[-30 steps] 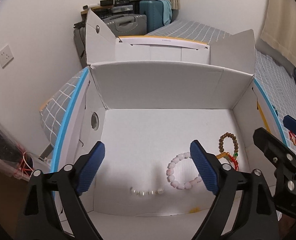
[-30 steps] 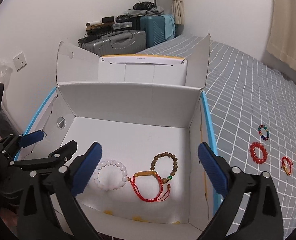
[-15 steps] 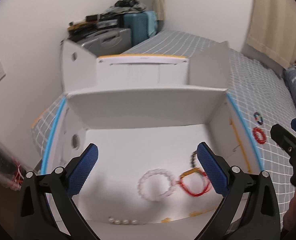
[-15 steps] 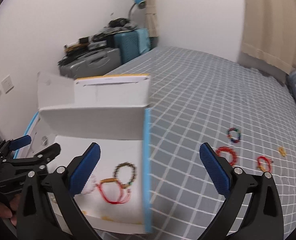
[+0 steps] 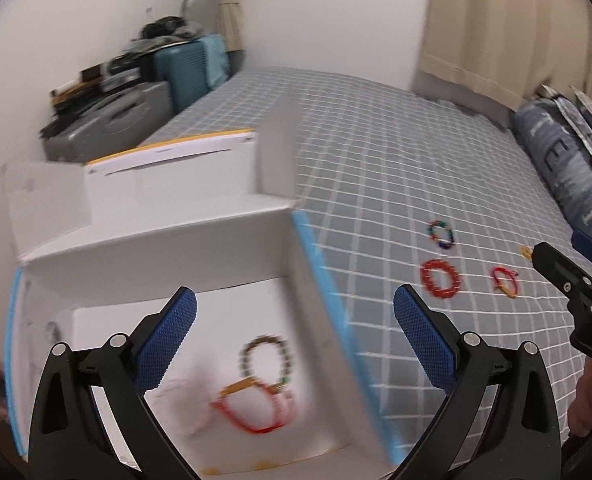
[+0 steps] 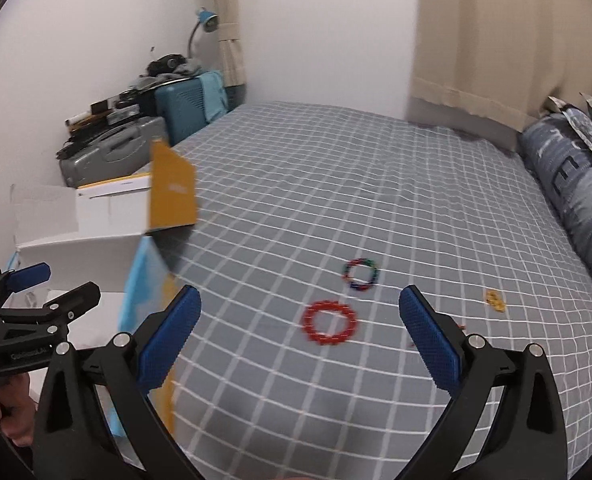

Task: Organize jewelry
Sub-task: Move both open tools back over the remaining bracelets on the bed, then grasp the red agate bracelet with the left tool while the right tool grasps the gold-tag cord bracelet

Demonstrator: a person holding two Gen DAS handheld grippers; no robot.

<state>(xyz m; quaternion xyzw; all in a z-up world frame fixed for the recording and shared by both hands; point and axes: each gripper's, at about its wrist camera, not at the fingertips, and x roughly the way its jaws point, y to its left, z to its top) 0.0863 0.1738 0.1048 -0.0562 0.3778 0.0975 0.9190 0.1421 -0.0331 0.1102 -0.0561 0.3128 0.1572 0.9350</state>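
A white cardboard box (image 5: pixel 156 240) with blue edges sits on the bed at the left. Inside lie a brown bead bracelet (image 5: pixel 267 354), a red cord bracelet (image 5: pixel 256 408) and a blurred pale bead bracelet (image 5: pixel 192 404). On the bedspread lie a red bead bracelet (image 6: pixel 328 322), a multicoloured bracelet (image 6: pixel 361 274), a small gold piece (image 6: pixel 494 300) and a red and gold cord bracelet (image 5: pixel 505 280). My left gripper (image 5: pixel 294 346) is open and empty over the box's right wall. My right gripper (image 6: pixel 300 346) is open and empty, just short of the red bead bracelet.
The grey checked bedspread (image 6: pixel 376 200) stretches ahead and right. A patterned pillow (image 6: pixel 576 208) lies at the right edge. Suitcases (image 6: pixel 128 148) and clutter stand by the wall behind the box. A beige curtain (image 6: pixel 496 40) hangs at the back right.
Both grippers have swung right, from over the box toward the loose bracelets on the bedspread. Both stayed open and empty. The jewelry has not moved.
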